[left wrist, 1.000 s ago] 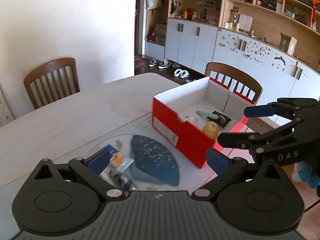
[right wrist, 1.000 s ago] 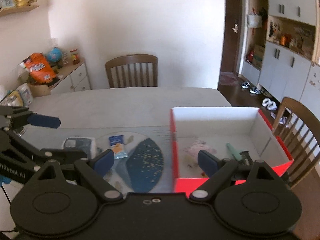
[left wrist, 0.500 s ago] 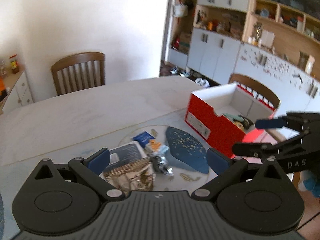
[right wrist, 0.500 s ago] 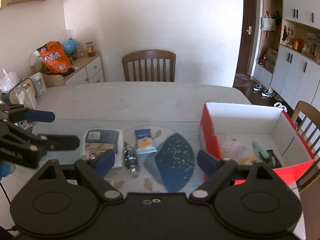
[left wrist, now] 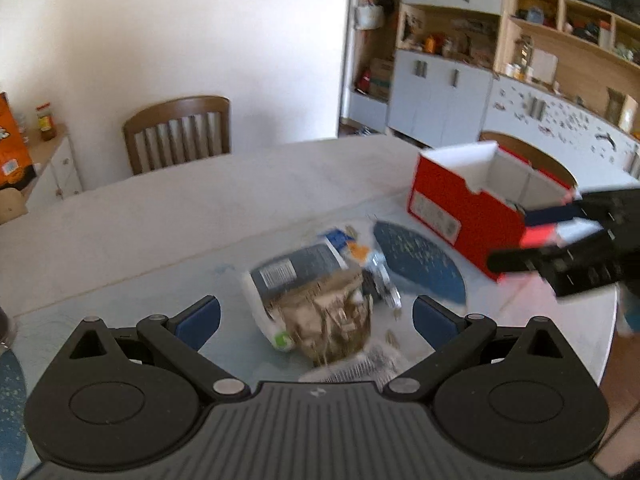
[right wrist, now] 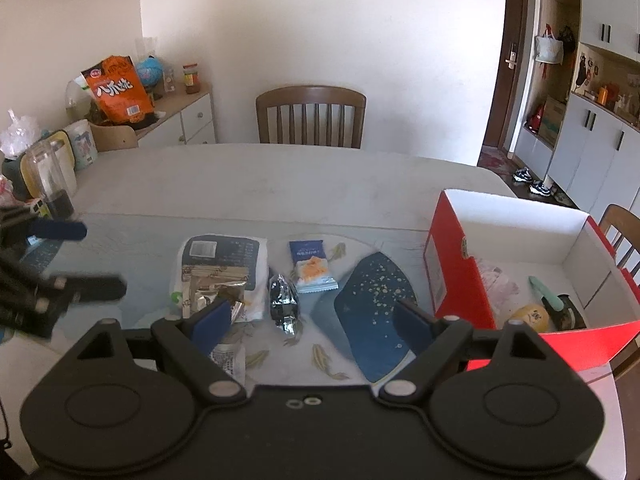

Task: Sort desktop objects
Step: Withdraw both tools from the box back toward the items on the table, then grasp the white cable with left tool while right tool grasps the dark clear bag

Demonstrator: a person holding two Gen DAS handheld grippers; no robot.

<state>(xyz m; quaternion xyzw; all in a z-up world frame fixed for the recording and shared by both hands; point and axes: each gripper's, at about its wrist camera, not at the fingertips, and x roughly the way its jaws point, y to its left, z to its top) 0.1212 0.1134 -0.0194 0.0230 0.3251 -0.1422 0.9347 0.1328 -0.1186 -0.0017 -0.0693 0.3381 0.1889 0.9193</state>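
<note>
Several snack packets lie on the glass mat: a white pouch with a dark label [right wrist: 220, 254], a gold foil packet [right wrist: 208, 288] on top of it, a small black foil wrapper [right wrist: 285, 300] and a blue-and-orange packet [right wrist: 312, 266]. My left gripper [left wrist: 316, 316] is open above the gold foil packet [left wrist: 328, 316] without touching it. My right gripper [right wrist: 312, 320] is wide open above the black wrapper, its jaws closing slightly with nothing gripped. The red box [right wrist: 452, 268] at the right holds a yellow item [right wrist: 528, 318], a green-handled tool [right wrist: 540, 288] and a pale bag.
A dark blue oval patch [right wrist: 368, 300] is printed on the mat beside the box. A glass jar [right wrist: 52, 180] and clutter stand at the table's left end. Wooden chairs [right wrist: 310, 116] stand around the table. The red box lid flap [right wrist: 580, 344] juts toward me.
Both views have swung left and lower: the red box has slid to the right of each frame, and the packets have come between the fingers. Both grippers stay open.
</note>
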